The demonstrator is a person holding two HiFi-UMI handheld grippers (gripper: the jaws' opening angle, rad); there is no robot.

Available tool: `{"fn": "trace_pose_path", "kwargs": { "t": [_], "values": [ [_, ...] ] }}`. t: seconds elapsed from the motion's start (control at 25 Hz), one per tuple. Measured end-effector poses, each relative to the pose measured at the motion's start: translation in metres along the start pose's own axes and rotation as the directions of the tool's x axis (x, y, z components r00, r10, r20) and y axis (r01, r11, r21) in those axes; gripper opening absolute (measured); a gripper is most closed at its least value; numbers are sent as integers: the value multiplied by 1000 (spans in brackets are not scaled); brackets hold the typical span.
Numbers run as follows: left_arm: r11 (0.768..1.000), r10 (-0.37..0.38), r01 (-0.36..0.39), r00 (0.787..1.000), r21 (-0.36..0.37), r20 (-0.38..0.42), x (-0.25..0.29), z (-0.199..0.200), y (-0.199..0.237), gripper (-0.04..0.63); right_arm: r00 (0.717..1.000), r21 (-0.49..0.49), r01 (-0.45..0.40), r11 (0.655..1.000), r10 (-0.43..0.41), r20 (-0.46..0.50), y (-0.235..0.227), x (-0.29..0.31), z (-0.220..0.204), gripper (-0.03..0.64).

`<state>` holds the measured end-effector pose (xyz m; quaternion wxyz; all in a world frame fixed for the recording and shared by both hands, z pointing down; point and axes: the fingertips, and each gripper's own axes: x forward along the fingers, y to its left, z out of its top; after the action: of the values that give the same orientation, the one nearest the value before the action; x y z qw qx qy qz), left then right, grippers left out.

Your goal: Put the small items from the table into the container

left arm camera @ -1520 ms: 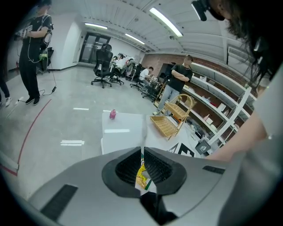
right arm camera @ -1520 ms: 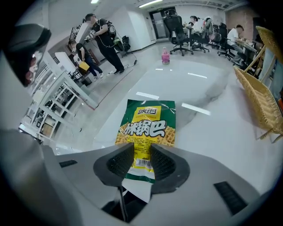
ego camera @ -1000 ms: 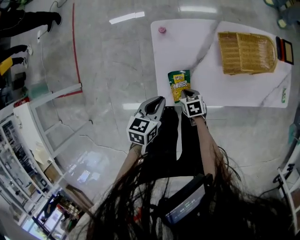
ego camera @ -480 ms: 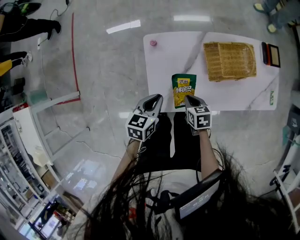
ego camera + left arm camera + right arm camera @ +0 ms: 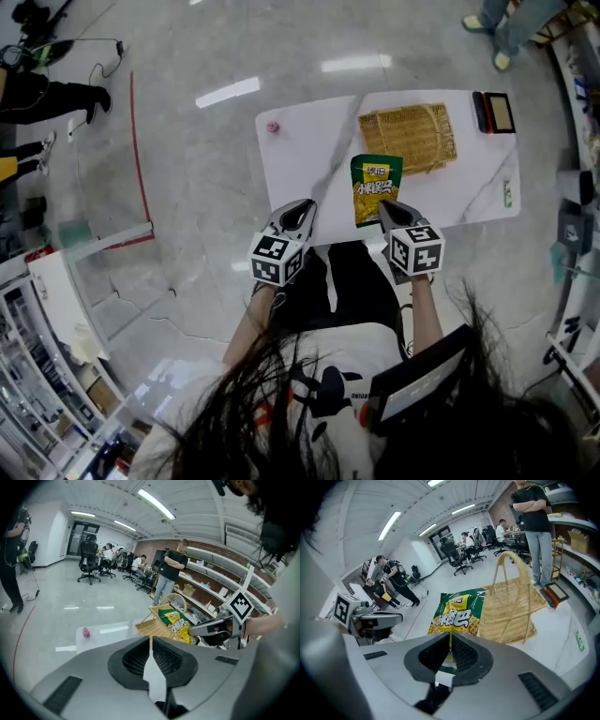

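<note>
A green and yellow snack bag [image 5: 375, 186] is off the white table [image 5: 300, 159], pinched by its near edge in my right gripper [image 5: 389, 208], which is shut on it. In the right gripper view the snack bag [image 5: 457, 611] hangs ahead of the jaws, beside the wicker basket [image 5: 511, 606]. The basket [image 5: 412, 141] lies at the table's far middle. A small pink item [image 5: 273, 126] sits at the far left corner. My left gripper [image 5: 298, 208] is shut and holds nothing, near the table's front edge.
A flat black and orange object [image 5: 494, 112] lies at the table's far right. People stand on the shiny floor beyond the table [image 5: 168, 573]. Shelves run along the lower left [image 5: 37, 309].
My right gripper has risen with the snack bag, lifting it off the table toward the basket. The left gripper has also come up a little.
</note>
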<state>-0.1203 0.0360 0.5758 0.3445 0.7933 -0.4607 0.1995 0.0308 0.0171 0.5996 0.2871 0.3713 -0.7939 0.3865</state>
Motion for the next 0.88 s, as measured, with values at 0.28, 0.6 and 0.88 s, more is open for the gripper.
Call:
{"fn": "trace_pose_path", "kwargs": {
  "t": [0.28, 0.6, 0.88],
  "values": [
    [998, -44, 43, 999, 36, 16, 36, 33, -38, 12, 998, -4, 35, 999, -35, 48, -65, -83, 38, 28],
    [997, -65, 64, 998, 32, 21, 68, 49, -62, 12, 995, 38, 50, 998, -53, 88, -125, -126, 66, 28],
    [996, -81, 81, 997, 29, 15, 79, 49, -80, 12, 991, -27, 128, 991, -127, 41, -196, -108, 90, 28]
  ]
}}
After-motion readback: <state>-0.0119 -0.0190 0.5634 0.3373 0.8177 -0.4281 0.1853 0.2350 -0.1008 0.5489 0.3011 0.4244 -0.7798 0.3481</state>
